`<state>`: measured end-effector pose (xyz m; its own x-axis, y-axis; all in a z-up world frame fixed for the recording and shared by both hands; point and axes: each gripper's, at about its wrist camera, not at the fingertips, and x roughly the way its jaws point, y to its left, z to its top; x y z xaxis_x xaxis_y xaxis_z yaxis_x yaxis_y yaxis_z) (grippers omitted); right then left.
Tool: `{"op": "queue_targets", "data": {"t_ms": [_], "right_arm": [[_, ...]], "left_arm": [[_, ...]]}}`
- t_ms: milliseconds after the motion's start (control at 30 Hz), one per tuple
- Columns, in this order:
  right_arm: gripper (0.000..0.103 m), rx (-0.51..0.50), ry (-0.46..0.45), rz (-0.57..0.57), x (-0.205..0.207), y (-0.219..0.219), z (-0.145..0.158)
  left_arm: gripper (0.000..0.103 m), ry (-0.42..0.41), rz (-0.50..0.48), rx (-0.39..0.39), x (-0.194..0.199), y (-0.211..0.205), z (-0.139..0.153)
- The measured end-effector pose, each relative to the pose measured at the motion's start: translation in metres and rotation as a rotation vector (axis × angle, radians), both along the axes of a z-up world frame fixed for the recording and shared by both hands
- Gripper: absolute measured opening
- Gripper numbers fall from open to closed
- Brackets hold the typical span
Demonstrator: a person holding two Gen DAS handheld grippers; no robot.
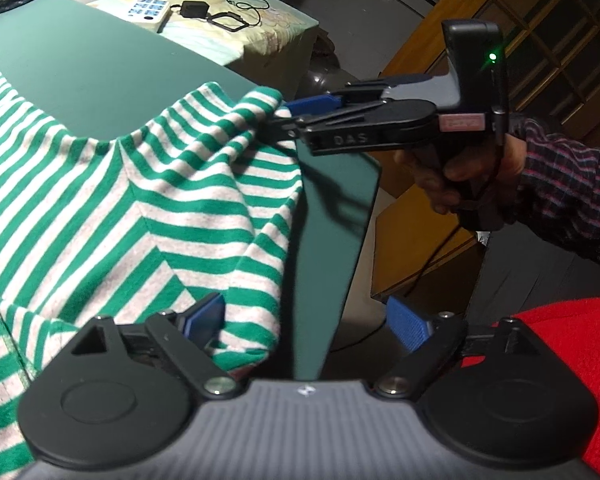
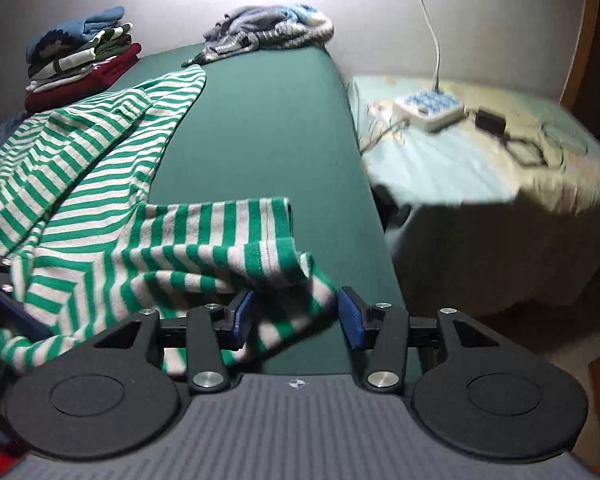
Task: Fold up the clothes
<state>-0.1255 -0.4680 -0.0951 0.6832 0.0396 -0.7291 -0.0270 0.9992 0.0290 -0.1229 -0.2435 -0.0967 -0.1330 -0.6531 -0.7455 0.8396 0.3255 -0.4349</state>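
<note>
The green tabletop [image 2: 268, 140] runs from the near edge to the far wall, and the striped shirt [image 2: 100, 208] lies spread over its left half, its hem bunched at the near right edge. At the far left stands a stack of folded clothes [image 2: 80, 56]; a grey knitted garment [image 2: 268, 32] lies crumpled at the far end. To the right, a covered side table [image 2: 480, 184] carries a power strip [image 2: 428, 108].

The right hand-held gripper [image 2: 296, 312] has hem cloth lying between its blue pads [image 2: 350, 316], which stand half open and do not clamp it. The left hand-held gripper [image 1: 308, 322] stands wide, one pad beside a striped fold, nothing held.

Neither corner looks secured, so the step in hand is probably taking hold for a fold. To do it well, close each hand-held gripper on a single edge at matching corners, lift evenly, keep the stripes parallel, and lay the cloth without dragging the wrinkled hem.
</note>
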Motion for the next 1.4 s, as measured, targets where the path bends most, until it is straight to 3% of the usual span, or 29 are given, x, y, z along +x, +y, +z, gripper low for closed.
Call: {"op": "queue_targets", "data": {"t_ms": [33, 67, 200, 300, 500, 567, 633, 667, 800, 1000, 1133, 1233, 1300, 1400], "right_arm": [[0.017, 0.002, 0.000, 0.010, 0.001, 0.000, 0.001], [0.007, 0.016, 0.009, 0.023, 0.001, -0.001, 0.003], [0.007, 0.033, 0.014, -0.013, -0.013, -0.008, 0.021], [0.007, 0.029, 0.067, -0.051, -0.022, -0.017, 0.029], [0.007, -0.008, 0.172, -0.027, -0.032, -0.009, 0.022], [0.013, -0.064, 0.158, -0.052, -0.030, -0.006, 0.022], [0.037, -0.112, 0.105, -0.099, -0.029, -0.008, 0.027], [0.040, -0.137, 0.079, -0.122, -0.029, -0.008, 0.030], [0.038, 0.015, -0.039, -0.096, -0.016, -0.005, 0.044], [0.035, 0.244, 0.066, -0.026, 0.027, 0.030, 0.014], [0.037, 0.261, 0.065, -0.033, 0.027, 0.041, 0.009], [0.032, 0.271, 0.063, -0.039, 0.025, 0.038, 0.009], [0.024, 0.231, 0.058, -0.044, 0.023, 0.038, 0.009], [0.023, 0.165, 0.059, -0.084, 0.021, 0.043, 0.015]], "left_arm": [[0.089, -0.004, -0.001, 0.002, -0.001, 0.000, 0.000], [0.089, -0.003, -0.001, 0.001, -0.001, 0.000, 0.000], [0.082, 0.013, 0.003, -0.009, 0.001, 0.000, 0.001], [0.081, 0.027, -0.030, -0.020, -0.001, -0.003, 0.001], [0.081, 0.008, -0.107, -0.001, -0.005, -0.010, -0.001], [0.081, 0.014, -0.108, -0.002, -0.004, -0.012, -0.001], [0.081, 0.011, -0.114, 0.001, -0.008, -0.012, 0.000], [0.082, 0.010, -0.116, 0.002, -0.009, -0.012, 0.000], [0.082, 0.011, -0.121, 0.004, -0.010, -0.012, 0.000], [0.082, 0.010, -0.098, 0.014, -0.013, -0.003, 0.003], [0.082, 0.043, -0.054, -0.003, -0.014, 0.017, 0.008], [0.082, 0.060, 0.003, -0.022, -0.012, 0.040, 0.014], [0.083, 0.075, 0.064, -0.026, -0.010, 0.060, 0.016], [0.085, 0.084, 0.166, -0.039, -0.003, 0.095, 0.020]]}}
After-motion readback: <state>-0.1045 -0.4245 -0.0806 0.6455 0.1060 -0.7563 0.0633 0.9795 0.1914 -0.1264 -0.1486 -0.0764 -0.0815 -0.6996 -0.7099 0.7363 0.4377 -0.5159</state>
